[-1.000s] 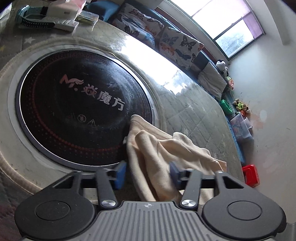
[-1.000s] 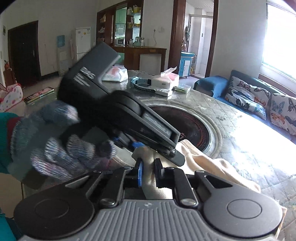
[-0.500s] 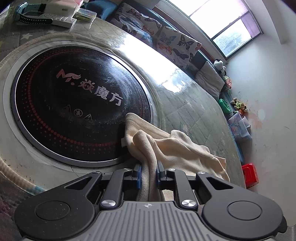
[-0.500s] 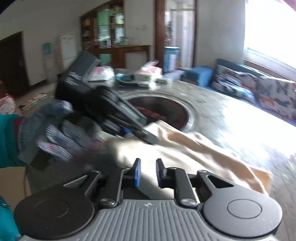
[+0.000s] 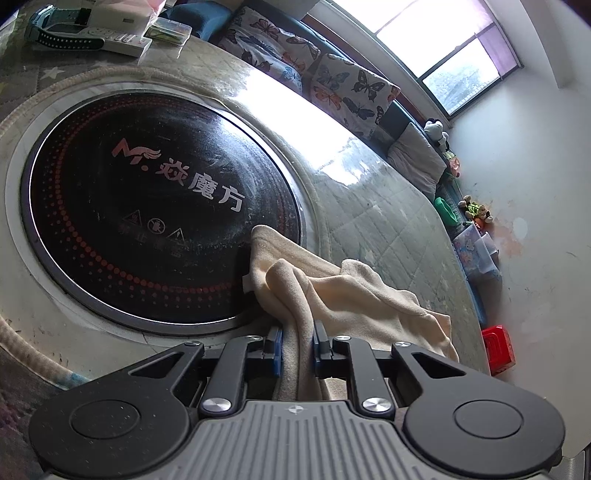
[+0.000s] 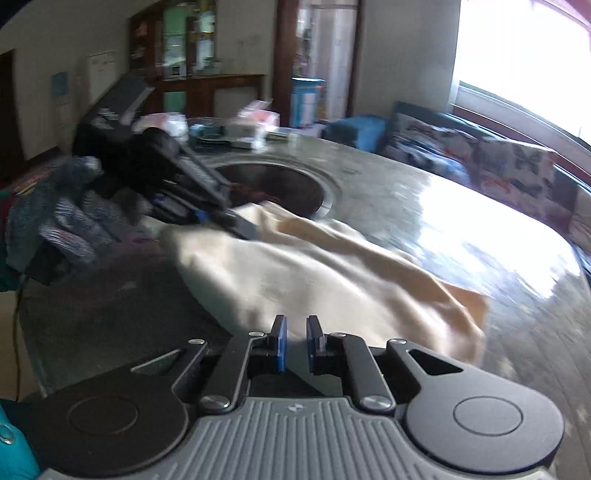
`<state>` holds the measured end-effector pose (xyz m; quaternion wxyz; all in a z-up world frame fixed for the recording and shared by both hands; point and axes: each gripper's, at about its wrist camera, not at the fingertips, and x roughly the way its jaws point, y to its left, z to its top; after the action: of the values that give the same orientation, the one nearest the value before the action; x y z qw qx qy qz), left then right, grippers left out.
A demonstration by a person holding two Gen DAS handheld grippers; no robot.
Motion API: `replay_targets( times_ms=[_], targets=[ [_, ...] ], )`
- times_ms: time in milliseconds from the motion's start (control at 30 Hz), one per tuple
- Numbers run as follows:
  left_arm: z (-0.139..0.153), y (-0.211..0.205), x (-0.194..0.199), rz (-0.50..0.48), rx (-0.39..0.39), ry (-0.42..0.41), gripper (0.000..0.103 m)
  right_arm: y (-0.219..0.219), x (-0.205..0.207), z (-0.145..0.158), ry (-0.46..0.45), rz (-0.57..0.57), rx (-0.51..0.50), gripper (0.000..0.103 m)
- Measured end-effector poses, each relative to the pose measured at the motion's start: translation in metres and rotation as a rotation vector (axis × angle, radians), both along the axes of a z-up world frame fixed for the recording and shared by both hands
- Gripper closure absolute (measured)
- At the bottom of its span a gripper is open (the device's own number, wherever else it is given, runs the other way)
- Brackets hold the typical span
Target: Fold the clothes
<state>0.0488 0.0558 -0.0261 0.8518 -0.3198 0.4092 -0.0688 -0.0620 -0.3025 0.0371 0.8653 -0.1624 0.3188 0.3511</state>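
A cream fleece garment [image 5: 354, 295] lies crumpled on the round table, one corner over the black hotplate. My left gripper [image 5: 297, 343] is shut on a bunched fold of it. In the right wrist view the garment [image 6: 314, 269] spreads across the table, and the left gripper [image 6: 207, 218] shows at the left in a gloved hand, clamped on the cloth's far edge. My right gripper [image 6: 296, 341] has its jaws nearly together at the garment's near edge. This view is blurred and I cannot tell if cloth sits between the pads.
A black round hotplate [image 5: 147, 192] with red print sits in the table's middle. A power strip and a watch [image 5: 74, 33] lie at the far edge. A sofa with butterfly cushions [image 5: 332, 85] runs along the window. A red box [image 5: 498, 347] stands on the floor.
My left gripper closed from open onto a fold of the garment. My right gripper swung right and back from the left gripper, and the cloth now stretches out between them.
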Motion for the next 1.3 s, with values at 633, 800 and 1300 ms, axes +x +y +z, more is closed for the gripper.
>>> replay_targets(
  times_ms=[633,800,1300],
  targets=[
    [0.002,-0.003,0.0,-0.009,0.029,-0.005,0.084,-0.04,0.035,0.01,0.022,-0.115,0.029,0.093],
    [0.002,-0.005,-0.001,-0.011,0.038,-0.008,0.084,-0.04,0.081,-0.001,0.032,-0.187,0.009,0.093],
    [0.008,-0.015,0.0,-0.038,0.13,-0.022,0.083,-0.086,0.102,-0.017,0.108,-0.399,0.168,0.063]
  ],
)
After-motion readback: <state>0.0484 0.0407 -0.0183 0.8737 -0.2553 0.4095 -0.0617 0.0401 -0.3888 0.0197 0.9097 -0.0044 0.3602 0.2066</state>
